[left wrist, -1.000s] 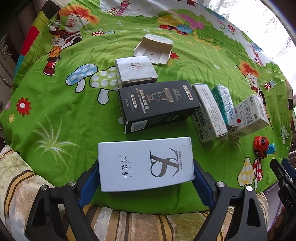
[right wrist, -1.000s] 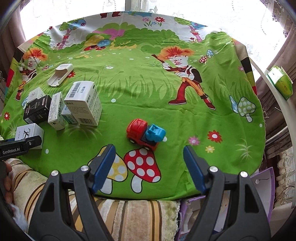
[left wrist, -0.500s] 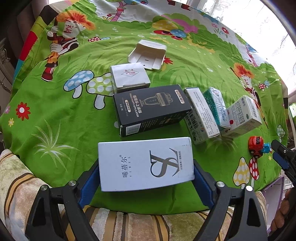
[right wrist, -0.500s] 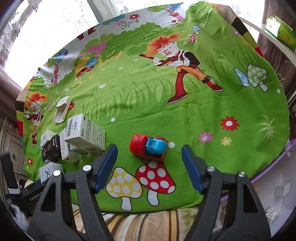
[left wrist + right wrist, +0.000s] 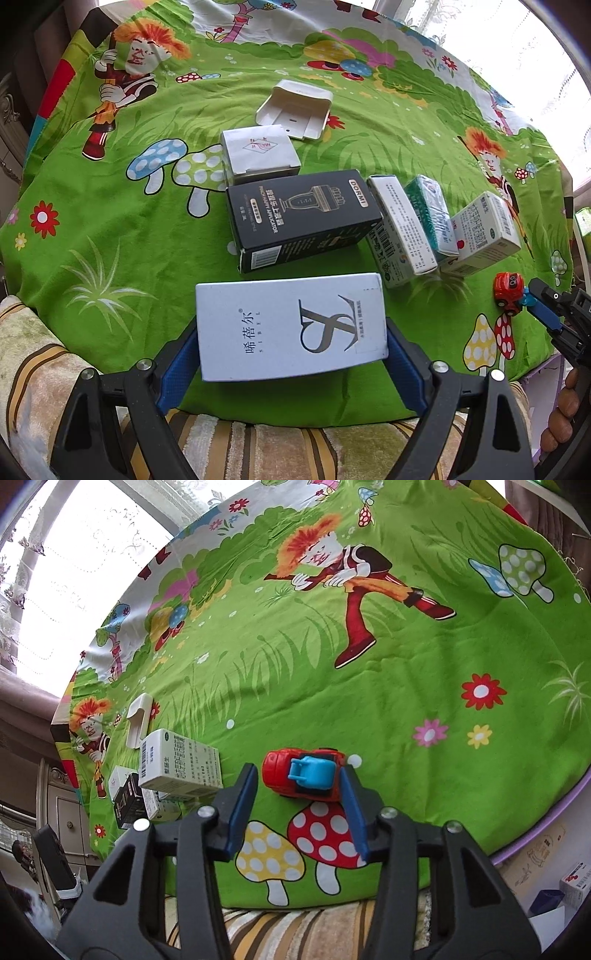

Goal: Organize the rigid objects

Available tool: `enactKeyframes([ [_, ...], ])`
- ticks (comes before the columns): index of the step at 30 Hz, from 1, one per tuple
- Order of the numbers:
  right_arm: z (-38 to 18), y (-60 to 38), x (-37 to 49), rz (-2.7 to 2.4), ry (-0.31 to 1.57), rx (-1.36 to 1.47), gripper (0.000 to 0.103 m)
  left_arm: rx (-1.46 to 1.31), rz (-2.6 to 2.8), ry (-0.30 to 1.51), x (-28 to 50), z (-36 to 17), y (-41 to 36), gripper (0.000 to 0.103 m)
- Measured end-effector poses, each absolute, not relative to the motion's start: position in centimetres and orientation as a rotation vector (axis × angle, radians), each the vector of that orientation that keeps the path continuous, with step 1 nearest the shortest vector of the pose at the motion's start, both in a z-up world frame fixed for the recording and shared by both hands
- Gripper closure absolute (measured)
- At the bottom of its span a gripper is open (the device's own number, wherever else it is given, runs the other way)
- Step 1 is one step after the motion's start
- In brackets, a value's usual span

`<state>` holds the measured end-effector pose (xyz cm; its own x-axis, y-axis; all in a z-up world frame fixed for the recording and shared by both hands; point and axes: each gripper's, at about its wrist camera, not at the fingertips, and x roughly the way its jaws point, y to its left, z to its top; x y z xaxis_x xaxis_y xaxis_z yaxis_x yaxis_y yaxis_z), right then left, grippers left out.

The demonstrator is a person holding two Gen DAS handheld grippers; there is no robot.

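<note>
My left gripper [image 5: 291, 328] is shut on a pale blue-white box [image 5: 291, 325], which it holds flat just above the near edge of the green cartoon tablecloth [image 5: 110, 221]. A red and blue toy car [image 5: 303, 775] stands on the cloth between the fingers of my right gripper [image 5: 298, 775]. Its jaws are closing: the right pad touches the car and a sliver of cloth shows at the left pad. The left wrist view shows the toy car [image 5: 509, 291] at the far right, with the right gripper [image 5: 546, 310] beside it.
A black box [image 5: 303, 218], a small white box [image 5: 260, 153], an open white lid [image 5: 295, 110] and three medicine boxes [image 5: 400, 229] lie mid-cloth. A striped cushion [image 5: 258, 443] runs along the near edge. A person's hand [image 5: 561, 417] shows at the lower right.
The right gripper rolled, came in over the toy car and narrowed its jaws around it. The left gripper stayed put with the box still in it.
</note>
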<state>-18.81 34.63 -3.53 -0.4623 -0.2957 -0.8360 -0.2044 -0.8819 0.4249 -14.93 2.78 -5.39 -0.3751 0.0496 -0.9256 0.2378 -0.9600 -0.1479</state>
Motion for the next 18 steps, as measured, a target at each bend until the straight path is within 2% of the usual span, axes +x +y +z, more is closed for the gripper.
enactKeyframes([
  [3, -3.2, 34.5, -18.7, -2.540, -0.722, 1.589, 0.073, 1.686, -2.484, 0.393, -14.9, -5.4, 2.8, 0.013],
  [18, 0.0, 34.6, -16.0, -2.654, -0.573, 1.468, 0.074, 1.634, -2.560, 0.408, -14.5, -4.1, 3.0, 0.013],
])
